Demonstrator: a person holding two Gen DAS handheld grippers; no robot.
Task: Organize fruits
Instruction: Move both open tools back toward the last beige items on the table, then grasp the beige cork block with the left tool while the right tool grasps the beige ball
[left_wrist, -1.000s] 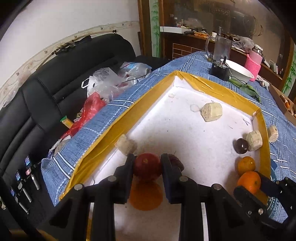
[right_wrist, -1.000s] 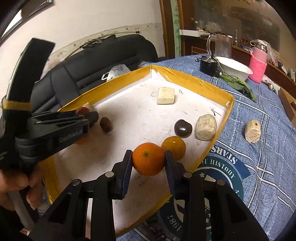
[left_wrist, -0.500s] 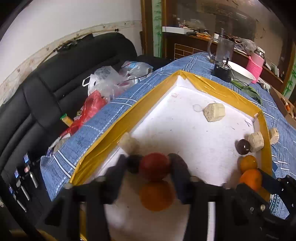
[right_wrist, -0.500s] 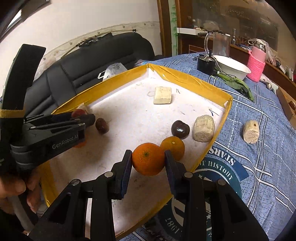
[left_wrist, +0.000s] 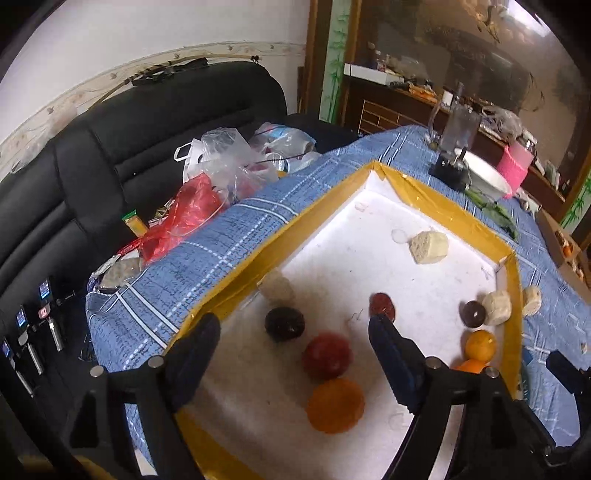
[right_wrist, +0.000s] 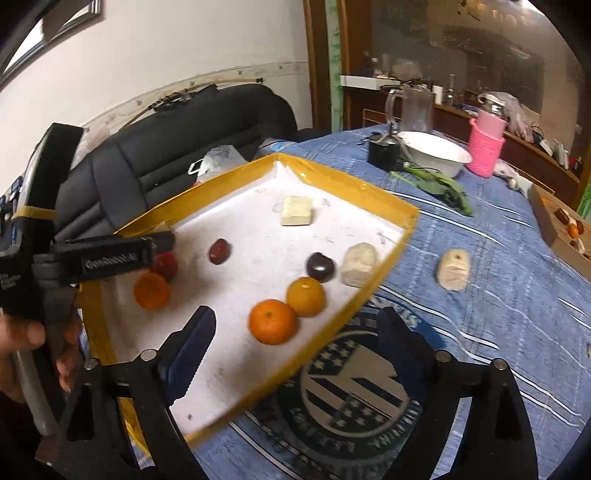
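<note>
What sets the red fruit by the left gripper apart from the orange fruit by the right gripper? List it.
The red fruit is dark red; the orange fruit is bright orange. The red fruit touches another orange one; the orange fruit touches a yellower one. Both are round and lie free in the tray.

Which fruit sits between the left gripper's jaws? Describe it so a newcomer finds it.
Find the yellow-rimmed white tray on the blue tablecloth. At its near-left corner three fruits line up. The red fruit is the middle one, between a darker plum and an orange.
</note>
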